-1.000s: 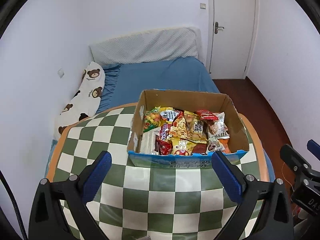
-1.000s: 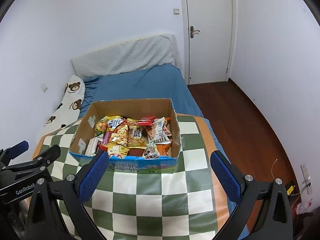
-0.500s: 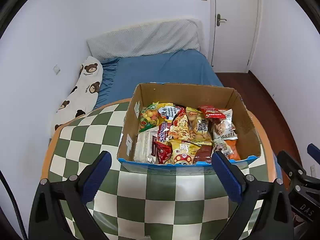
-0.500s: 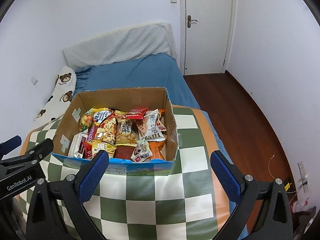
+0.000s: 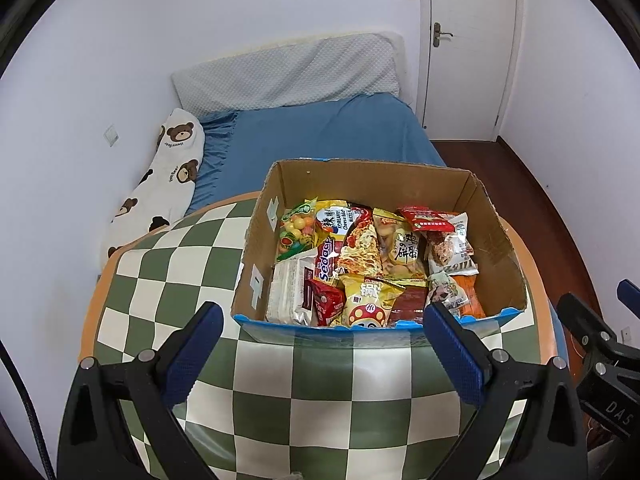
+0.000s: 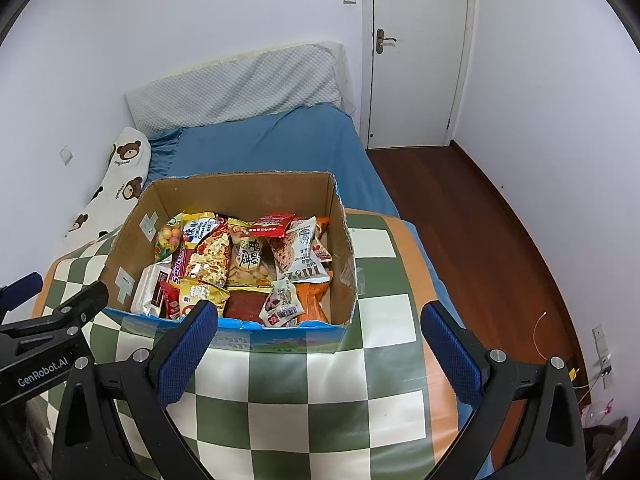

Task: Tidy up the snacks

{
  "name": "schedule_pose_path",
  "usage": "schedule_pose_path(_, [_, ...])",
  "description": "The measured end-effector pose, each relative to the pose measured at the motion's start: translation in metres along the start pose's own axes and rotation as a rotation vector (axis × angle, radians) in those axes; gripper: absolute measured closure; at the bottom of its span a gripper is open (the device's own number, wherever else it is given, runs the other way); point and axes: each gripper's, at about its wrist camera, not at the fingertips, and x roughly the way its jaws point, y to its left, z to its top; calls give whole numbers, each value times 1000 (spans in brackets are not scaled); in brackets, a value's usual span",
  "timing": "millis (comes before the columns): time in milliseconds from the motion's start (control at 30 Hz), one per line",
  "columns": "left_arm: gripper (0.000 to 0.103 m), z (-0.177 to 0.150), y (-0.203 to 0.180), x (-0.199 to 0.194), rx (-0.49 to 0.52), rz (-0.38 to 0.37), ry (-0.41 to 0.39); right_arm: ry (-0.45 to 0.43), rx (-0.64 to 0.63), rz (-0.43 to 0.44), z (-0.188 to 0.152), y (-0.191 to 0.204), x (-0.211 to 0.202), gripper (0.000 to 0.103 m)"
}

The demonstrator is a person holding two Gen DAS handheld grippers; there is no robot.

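Note:
An open cardboard box [image 5: 496,248] with a blue front edge stands on the green-and-white checked table [image 5: 344,396]. It is packed with several snack packets [image 5: 360,264], among them a yellow mushroom bag [image 5: 366,306] and a gumball bag [image 5: 294,232]. My left gripper [image 5: 324,354] is open and empty, just in front of the box. My right gripper [image 6: 318,348] is open and empty, at the front right of the box [image 6: 344,256], with the snack packets [image 6: 248,260] beyond it. Each gripper shows at the other view's edge.
A bed with a blue sheet [image 5: 320,136] and a bear-print pillow [image 5: 168,176] lies behind the table. A white door [image 6: 416,52] and a wooden floor [image 6: 480,220] are at the right. The table's orange rim [image 6: 416,256] runs close beside the box.
Both grippers have moved forward and closer to the box, which now looks larger and nearer in both views. Both stay open and empty.

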Motion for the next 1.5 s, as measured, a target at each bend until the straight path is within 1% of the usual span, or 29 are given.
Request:
schedule_pose_path(900, [1, -5, 0, -14, 13, 0, -23, -2, 9, -13, -1, -4, -15, 0])
schedule_pose_path(1133, [1, -9, 0, -15, 25, 0, -20, 9, 19, -5, -3, -7, -15, 0])
schedule_pose_path(1300, [1, -12, 0, -15, 34, -3, -22, 18, 21, 20, -4, -8, -14, 0])
schedule_pose_path(1500, [1, -12, 0, -15, 31, -3, -22, 16, 20, 19, -5, -8, -15, 0])
